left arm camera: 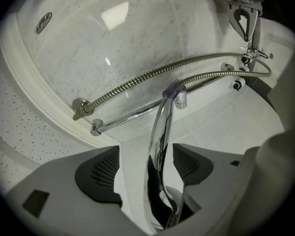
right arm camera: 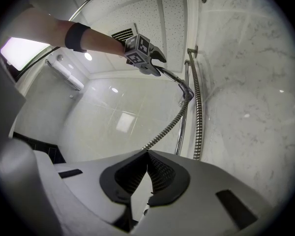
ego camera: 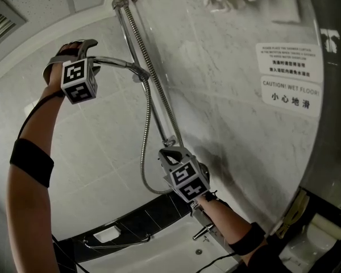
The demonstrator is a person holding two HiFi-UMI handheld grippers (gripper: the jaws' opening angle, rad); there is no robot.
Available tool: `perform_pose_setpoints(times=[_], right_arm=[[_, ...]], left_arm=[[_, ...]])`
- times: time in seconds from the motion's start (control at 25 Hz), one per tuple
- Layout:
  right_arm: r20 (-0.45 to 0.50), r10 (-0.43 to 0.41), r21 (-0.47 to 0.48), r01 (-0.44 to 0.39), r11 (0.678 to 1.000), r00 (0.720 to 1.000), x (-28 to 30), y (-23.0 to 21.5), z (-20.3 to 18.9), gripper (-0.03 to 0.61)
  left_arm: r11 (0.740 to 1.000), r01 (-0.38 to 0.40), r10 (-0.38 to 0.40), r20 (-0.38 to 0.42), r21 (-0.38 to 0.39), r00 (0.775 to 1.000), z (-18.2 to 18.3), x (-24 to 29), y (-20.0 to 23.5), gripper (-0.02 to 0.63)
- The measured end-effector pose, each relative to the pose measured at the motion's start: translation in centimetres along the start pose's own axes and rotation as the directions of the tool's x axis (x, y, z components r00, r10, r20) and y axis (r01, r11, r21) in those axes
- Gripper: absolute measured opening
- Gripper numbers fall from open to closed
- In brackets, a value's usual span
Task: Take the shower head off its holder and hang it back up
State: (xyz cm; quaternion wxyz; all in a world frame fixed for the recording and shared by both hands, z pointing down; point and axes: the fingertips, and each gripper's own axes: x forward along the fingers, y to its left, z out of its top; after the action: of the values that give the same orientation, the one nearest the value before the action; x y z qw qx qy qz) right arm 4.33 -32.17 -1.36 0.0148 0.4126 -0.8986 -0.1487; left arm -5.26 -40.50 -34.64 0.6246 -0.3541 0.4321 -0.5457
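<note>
Down low by the hose (ego camera: 144, 152), our right tongs (ego camera: 169, 154) are shut tight on nothing. Up high, our left tongs (ego camera: 82, 47) are wide open around the shower head (left arm camera: 160, 136), not squeezing it. It sits in its holder (left arm camera: 177, 93). If it sits loose, it could slip out and fall.

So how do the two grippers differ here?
The left gripper is open around the shower head; the right gripper is shut and empty. The left gripper is up high; the right gripper is lower, near the rail's bottom end. Both carry marker cubes.
</note>
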Motion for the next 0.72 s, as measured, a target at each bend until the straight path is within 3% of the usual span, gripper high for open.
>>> perform_pose_setpoints(times=[0.44, 0.72], right_arm=[[-0.005, 0.009, 0.006, -0.009, 1.000, 1.000, -0.4, 1.4, 0.0, 0.019], [-0.031, 0.008, 0.032, -0.007, 0.999, 0.999, -0.7, 2.6, -2.1, 0.020]], left_arm=[[1.000, 0.013, -0.012, 0.038, -0.012, 0.999, 0.3, -2.7, -1.1, 0.357], [0.995, -0.011, 0.019, 0.081, -0.096, 0.997, -0.3, -8.0, -2.1, 0.345]])
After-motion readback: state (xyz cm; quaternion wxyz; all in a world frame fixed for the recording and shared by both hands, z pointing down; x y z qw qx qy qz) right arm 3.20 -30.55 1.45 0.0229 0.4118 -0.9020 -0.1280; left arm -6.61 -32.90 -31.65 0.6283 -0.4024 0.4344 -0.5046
